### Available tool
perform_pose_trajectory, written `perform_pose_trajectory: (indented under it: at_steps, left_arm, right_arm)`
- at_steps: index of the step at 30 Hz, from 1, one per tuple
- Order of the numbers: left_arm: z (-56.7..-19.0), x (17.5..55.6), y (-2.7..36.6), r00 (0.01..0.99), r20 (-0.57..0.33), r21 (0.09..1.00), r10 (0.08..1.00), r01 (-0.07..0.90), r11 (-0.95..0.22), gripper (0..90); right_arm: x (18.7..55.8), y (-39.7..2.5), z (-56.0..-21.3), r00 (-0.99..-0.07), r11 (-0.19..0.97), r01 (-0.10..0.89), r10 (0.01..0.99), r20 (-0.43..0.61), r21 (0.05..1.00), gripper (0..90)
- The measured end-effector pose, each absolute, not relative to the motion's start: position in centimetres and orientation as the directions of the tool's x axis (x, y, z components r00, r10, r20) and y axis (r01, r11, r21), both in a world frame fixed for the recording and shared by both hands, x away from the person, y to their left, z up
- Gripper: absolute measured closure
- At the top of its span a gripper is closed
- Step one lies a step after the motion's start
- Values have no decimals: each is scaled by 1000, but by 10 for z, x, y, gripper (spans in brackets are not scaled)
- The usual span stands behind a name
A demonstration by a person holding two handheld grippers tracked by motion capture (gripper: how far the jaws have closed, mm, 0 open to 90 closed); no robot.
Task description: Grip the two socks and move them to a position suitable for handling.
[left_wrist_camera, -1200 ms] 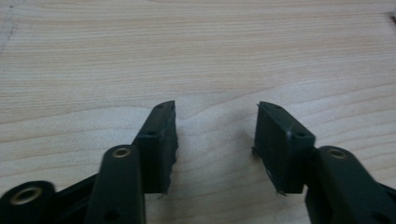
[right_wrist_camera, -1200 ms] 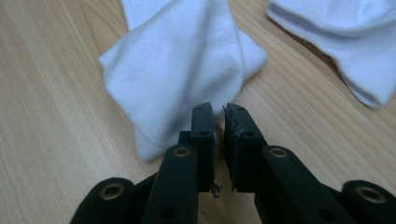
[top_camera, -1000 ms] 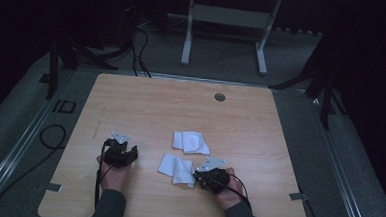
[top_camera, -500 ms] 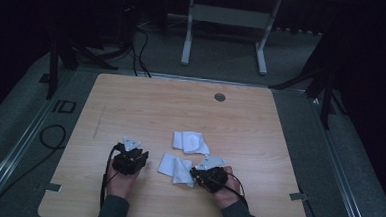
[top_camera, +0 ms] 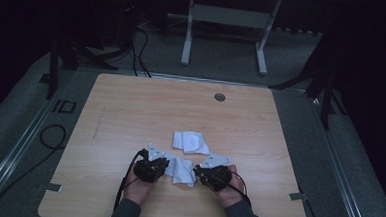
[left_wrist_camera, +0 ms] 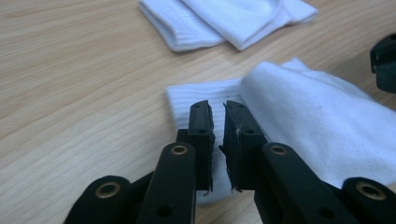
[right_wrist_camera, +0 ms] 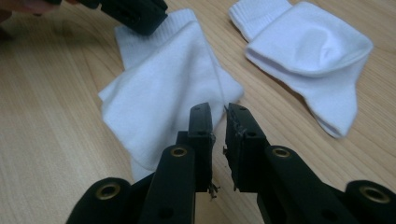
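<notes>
Lying at the lower middle of the high view, the near sock point(top_camera: 180, 170) is a white, loosely folded piece flat on the table point(top_camera: 131, 110), and both grippers flank it. The left gripper point(left_wrist_camera: 218, 122) sits over its ribbed cuff end with the jaws nearly together, only a thin slit between them; whether any cloth is pinched there I cannot tell. The right gripper point(right_wrist_camera: 218, 122) comes at the opposite edge, jaws likewise almost closed with a narrow gap, tips just over the sock's corner, and again a grip is not clear. A second sock point(top_camera: 191, 141) lies folded just above, toward the centre of the frame, apart from both grippers. Judging by this, the pairing or folding work looks barely begun: the near sock seems about to be taken at both ends, while the second sock waits. Compared with a second ago, the left gripper has slid rightward from the lower left of the table to the sock's edge; the right gripper has hardly shifted, and both socks lie where they did.
</notes>
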State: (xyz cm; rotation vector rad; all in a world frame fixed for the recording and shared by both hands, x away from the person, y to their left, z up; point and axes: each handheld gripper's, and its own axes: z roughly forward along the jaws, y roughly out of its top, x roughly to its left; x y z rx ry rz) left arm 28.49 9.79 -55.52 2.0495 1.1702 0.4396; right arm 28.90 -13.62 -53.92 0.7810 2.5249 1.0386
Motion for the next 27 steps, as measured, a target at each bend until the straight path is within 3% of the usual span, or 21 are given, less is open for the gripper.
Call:
perform_pose_trajectory:
  at_steps: [12,21,24,27]
  left_arm:
    - [-561,283,93,523,-48,712,851,616,-338,883]
    - [-560,280,92,514,-40,708,857,620,-339,888]
    - [-560,280,92,516,-36,707,856,618,-343,888]
    - [-560,279,92,517,-34,708,855,617,-344,888]
  right_arm:
    - [291,-139,-539,-808,575,393,589,-30,718,783]
    - [299,-131,-549,-791,553,469,610,49,688,631]
    - [301,-128,-554,-795,561,479,603,63,676,653]
    - [303,-128,-555,-798,544,499,591,115,675,762]
